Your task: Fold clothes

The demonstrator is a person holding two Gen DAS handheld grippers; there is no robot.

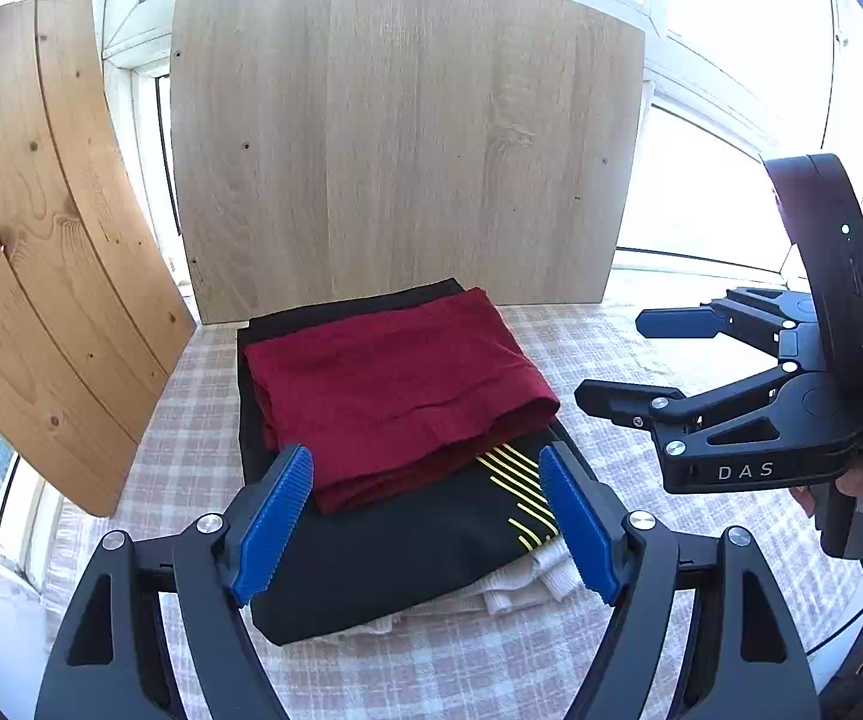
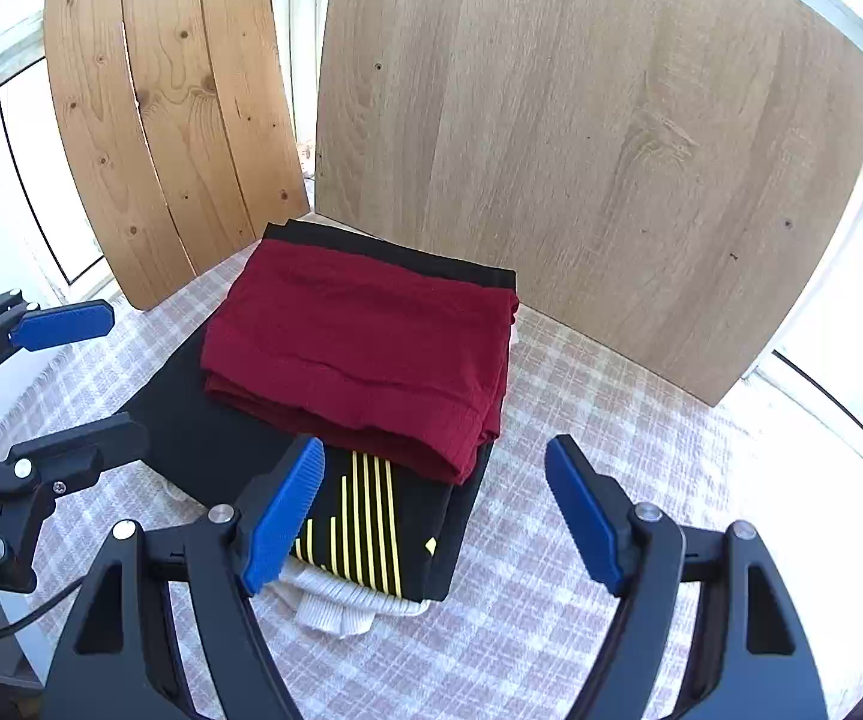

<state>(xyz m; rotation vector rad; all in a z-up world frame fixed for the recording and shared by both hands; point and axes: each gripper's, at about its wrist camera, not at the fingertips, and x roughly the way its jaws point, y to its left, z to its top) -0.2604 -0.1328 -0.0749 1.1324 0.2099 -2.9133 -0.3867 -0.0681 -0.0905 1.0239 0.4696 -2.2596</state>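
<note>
Your left gripper [image 1: 428, 519] has its jaws spread wide and grasps nothing; its blue pads [image 1: 275, 516] hang above the near end of the clothes pile. Your right gripper [image 2: 434, 519] is likewise released and empty, off the pile's near right corner.

Between the pads lies the black garment with yellow stripes [image 1: 407, 546], folded flat. On it, toward the far end, rests the folded red garment [image 1: 395, 390]. A white ribbed garment [image 1: 527, 585] pokes out beneath the black one at the near right corner.

The pile sits on the checked tablecloth [image 1: 671, 600], toward the table's far edge. Behind it stands a pale wood panel [image 1: 407, 138], with a knotty pine board [image 1: 53, 252] leaning at the far left corner.
</note>
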